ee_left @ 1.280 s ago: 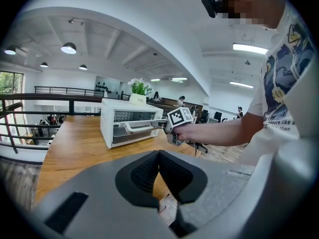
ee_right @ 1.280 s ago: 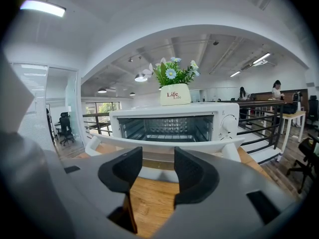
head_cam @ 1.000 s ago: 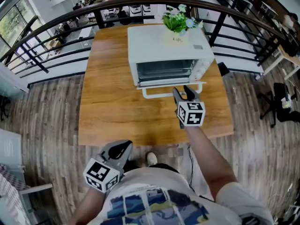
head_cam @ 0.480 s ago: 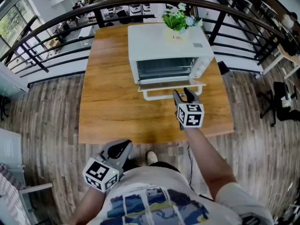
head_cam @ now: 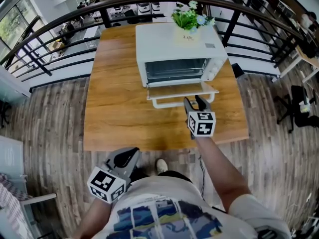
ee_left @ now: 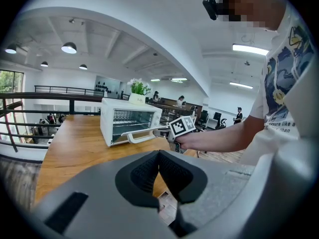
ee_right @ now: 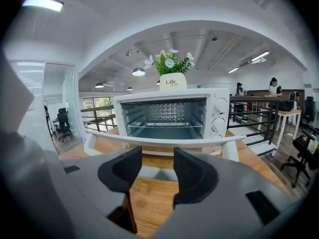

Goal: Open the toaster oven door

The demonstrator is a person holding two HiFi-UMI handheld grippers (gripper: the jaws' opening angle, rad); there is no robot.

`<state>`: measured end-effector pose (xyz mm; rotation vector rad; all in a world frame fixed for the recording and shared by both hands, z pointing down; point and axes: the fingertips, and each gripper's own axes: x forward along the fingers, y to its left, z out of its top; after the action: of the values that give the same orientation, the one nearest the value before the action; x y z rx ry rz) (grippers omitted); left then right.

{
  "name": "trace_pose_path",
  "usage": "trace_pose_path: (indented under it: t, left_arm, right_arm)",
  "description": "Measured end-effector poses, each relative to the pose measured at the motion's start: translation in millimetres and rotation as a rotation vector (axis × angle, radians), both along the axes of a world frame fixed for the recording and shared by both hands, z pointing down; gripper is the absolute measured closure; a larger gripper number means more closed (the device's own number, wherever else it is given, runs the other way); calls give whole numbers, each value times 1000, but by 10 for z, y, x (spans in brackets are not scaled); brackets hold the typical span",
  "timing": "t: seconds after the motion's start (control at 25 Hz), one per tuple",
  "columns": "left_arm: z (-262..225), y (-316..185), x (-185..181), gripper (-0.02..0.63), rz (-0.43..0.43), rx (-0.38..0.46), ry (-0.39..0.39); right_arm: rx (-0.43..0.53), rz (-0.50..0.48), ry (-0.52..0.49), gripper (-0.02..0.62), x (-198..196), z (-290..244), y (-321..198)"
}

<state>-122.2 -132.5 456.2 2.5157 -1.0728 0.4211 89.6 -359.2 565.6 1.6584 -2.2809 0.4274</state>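
Ahead of the right gripper (ee_right: 157, 166), just past its tips, the white handle (ee_right: 164, 142) of the toaster oven's door runs crosswise. I see its jaws standing wide apart, with only bare wooden table (head_cam: 114, 98) between the pads. Neither pad presses on the handle.

Beyond the handle, the toaster oven (head_cam: 174, 49) sits toward the far end of the table, facing the gripper. The door (head_cam: 182, 89) is folded down and forward, close to level, and the wire rack inside shows plainly. Two knobs (ee_right: 219, 114) sit on the oven's front, to the right of the opening. A pot of flowers (head_cam: 188, 34) stands on top of the oven.

Well back from the table, low and close to the person's body, I see the left gripper (head_cam: 134, 154) over the floorboards. Its jaws are closed together, pad against pad, with nothing between them. From its view the oven and the right gripper lie well ahead across the table.
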Motion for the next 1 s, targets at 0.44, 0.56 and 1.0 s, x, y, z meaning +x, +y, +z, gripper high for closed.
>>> trace_pose_path:
  t: [0.44, 0.56, 1.0]
  left_arm:
    - [16, 48, 21, 603, 8, -8, -8]
    - [17, 40, 31, 603, 12, -8, -10]
    - [58, 3, 51, 603, 12, -18, -16]
  right_arm:
    - [-24, 13, 8, 394, 26, 174, 119]
    - [-32, 16, 7, 396, 26, 218, 144]
    - [-44, 24, 10, 395, 33, 367, 224]
